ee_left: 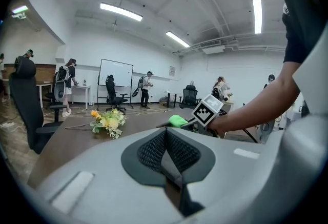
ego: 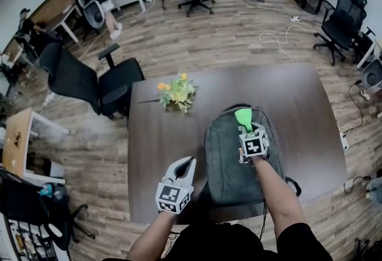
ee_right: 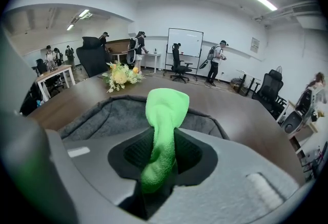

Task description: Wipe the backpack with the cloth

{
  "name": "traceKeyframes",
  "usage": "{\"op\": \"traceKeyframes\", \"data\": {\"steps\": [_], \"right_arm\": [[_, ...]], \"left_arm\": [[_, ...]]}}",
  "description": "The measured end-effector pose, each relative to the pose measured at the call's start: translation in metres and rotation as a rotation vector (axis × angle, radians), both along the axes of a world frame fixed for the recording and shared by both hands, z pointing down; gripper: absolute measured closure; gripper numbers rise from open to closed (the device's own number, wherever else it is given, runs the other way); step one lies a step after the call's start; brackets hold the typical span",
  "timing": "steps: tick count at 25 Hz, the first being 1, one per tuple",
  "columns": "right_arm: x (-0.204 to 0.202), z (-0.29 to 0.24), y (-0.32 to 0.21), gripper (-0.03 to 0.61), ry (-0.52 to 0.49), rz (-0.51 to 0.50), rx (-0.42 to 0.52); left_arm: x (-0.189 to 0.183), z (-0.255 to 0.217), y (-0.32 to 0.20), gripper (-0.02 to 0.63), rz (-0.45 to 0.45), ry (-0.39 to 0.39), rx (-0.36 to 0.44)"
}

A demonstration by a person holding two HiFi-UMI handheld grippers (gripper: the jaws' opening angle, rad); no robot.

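The dark wooden table (ego: 298, 110) carries the grey backpack (ego: 230, 158), which lies flat at the table's 6 o'clock edge, directly in front of the person. A black office chair (ego: 89, 83) stands on the floor off the table's 9 o'clock side.

Right gripper (ego: 245, 127): positioned over the upper part of the backpack. The jaws are clamped on the green cloth (ego: 243, 116). The right gripper view shows the cloth pinched as a narrow fold between the two pads, with its free end standing out past the tips toward 12 o'clock, above the backpack's grey fabric. Whether the cloth touches the fabric cannot be told.

Left gripper (ego: 190, 162): held at 8 o'clock from the backpack, just beside its left edge, over bare table. The left gripper view shows the jaws drawn together with nothing between them.

A bunch of yellow artificial flowers (ego: 176, 94) lies on the table at 10 o'clock from the backpack, well apart from both grippers.

View differences: only the left gripper view shows the right gripper from the side, with its marker cube and the cloth jutting forward. Only the head view shows the backpack's full outline.
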State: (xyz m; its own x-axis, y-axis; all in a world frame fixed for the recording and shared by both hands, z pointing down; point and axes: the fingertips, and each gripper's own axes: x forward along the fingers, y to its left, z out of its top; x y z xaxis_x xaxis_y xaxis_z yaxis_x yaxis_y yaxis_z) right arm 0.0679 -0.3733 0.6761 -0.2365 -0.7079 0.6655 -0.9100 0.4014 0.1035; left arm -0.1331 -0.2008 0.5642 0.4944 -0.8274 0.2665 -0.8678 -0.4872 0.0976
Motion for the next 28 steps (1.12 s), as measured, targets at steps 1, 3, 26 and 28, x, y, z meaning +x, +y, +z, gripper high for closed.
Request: {"op": "traceKeyframes", "data": {"steps": [1, 3, 26, 28], "right_arm": [[0.004, -0.001, -0.001, 0.474, 0.000, 0.011, 0.000], [0.012, -0.003, -0.002, 0.474, 0.002, 0.029, 0.003], [0.072, -0.041, 0.017, 0.472, 0.033, 0.097, 0.064], [0.049, -0.048, 0.028, 0.472, -0.021, 0.054, 0.070]], "left_arm": [[0.002, 0.003, -0.003, 0.597, 0.003, -0.004, -0.004], [0.007, 0.006, -0.008, 0.597, 0.012, -0.016, -0.009], [0.033, 0.029, -0.017, 0.597, 0.033, -0.009, -0.046], [0.029, 0.029, -0.019, 0.597, 0.014, -0.004, -0.044]]}}
